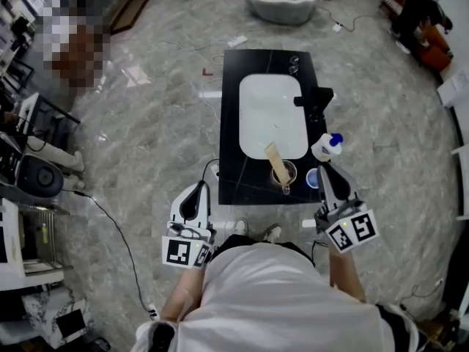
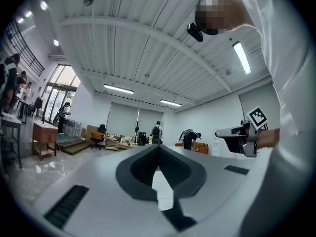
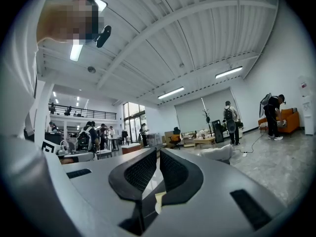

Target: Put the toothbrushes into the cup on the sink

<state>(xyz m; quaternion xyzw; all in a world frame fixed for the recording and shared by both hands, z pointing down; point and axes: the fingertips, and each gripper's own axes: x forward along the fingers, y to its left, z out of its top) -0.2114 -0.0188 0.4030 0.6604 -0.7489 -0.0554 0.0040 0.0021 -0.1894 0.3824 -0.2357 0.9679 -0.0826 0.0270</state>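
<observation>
The cup point(image 1: 284, 174) stands near the front edge of the black worktop point(image 1: 231, 123), just in front of the white sink point(image 1: 253, 94). A tan toothbrush point(image 1: 276, 158) leans out of it toward the basin. A white bottle point(image 1: 326, 147) stands to its right. Both hand-held grippers are clenched and empty. The left point(image 1: 196, 191) is off the front corner over open floor, and the right point(image 1: 327, 169) is by the right edge.

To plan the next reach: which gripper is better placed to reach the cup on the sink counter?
The right gripper. It is at the front right corner of the counter, close to the cup; the left gripper is off the counter, over the floor. Both are shut and empty.
</observation>
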